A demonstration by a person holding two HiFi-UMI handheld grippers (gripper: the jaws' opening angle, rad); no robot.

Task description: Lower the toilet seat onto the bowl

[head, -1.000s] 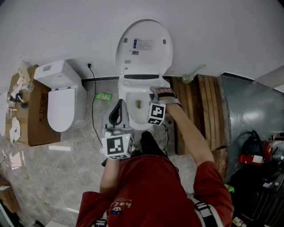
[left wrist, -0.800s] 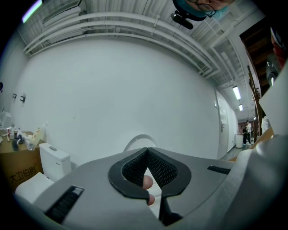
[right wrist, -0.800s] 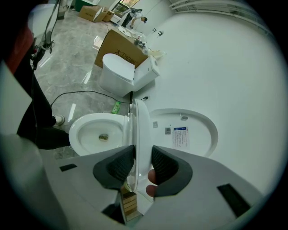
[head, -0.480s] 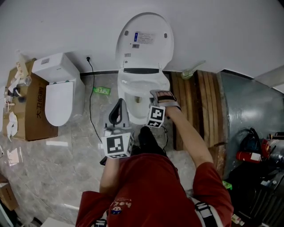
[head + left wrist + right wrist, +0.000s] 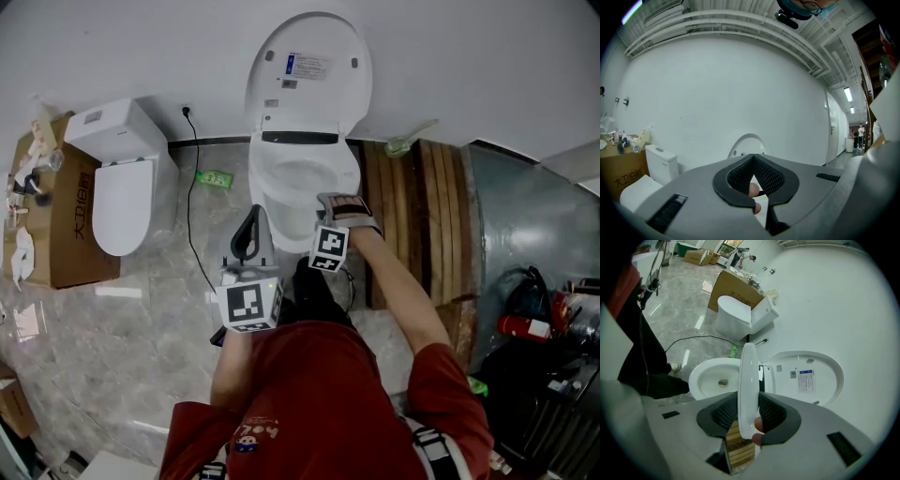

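Now: my right hand-held gripper (image 5: 749, 404) is clamped on the free front rim of the toilet seat (image 5: 746, 366), with one jaw on each face. In the right gripper view the seat shows edge-on. It stands partway between the raised lid (image 5: 808, 376) and the bowl (image 5: 712, 376), with its front end well off the bowl's rim. The lid stands up against the white wall (image 5: 487, 66).

My left hand-held gripper (image 5: 250, 225) hangs near the bowl's front-left. In its own view the jaws meet at the tips, with nothing between them.

On the marbled surface (image 5: 112, 375), a second toilet (image 5: 122, 192) stands to my left beside a cardboard box (image 5: 70, 234). Wooden planks (image 5: 412, 225) lie just right of the bowl. A black cable (image 5: 190, 216) runs down from the wall.
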